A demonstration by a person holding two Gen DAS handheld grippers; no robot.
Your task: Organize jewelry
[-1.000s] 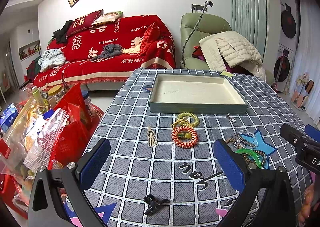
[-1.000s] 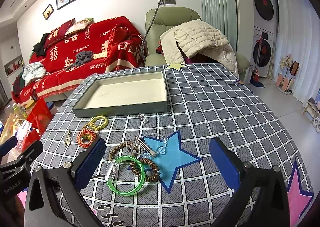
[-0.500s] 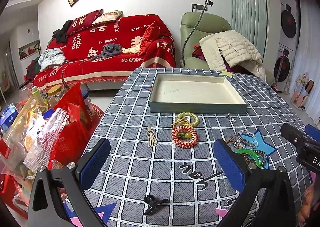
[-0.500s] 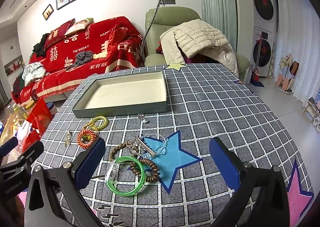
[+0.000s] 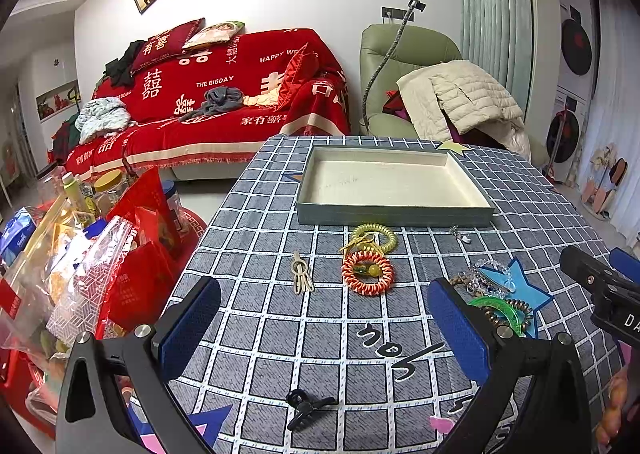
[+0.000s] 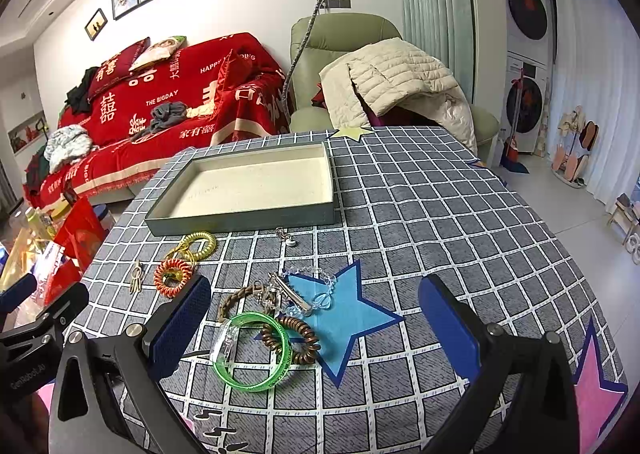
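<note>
A shallow grey tray (image 5: 394, 215) (image 6: 240, 219) with a cream lining sits empty at the far side of the checked table. In front of it lie a yellow coil band (image 5: 374, 236) (image 6: 199, 245), an orange coil band (image 5: 367, 272) (image 6: 173, 277), a beige clip (image 5: 301, 272) (image 6: 136, 276), a small earring (image 5: 460, 234) (image 6: 285, 236), a green bangle (image 6: 252, 352) (image 5: 498, 310), a brown coil band (image 6: 294, 338), a bead bracelet (image 6: 316, 286) and a black clip (image 5: 306, 406). My left gripper (image 5: 324, 328) is open above the near table. My right gripper (image 6: 316, 328) is open over the bangle pile.
Bags of snacks and jars (image 5: 76, 254) crowd the floor left of the table. A red-covered sofa (image 5: 224, 105) and a green armchair (image 5: 404, 65) with a cream jacket stand beyond the table's far edge. The right half of the tablecloth (image 6: 440, 213) is bare.
</note>
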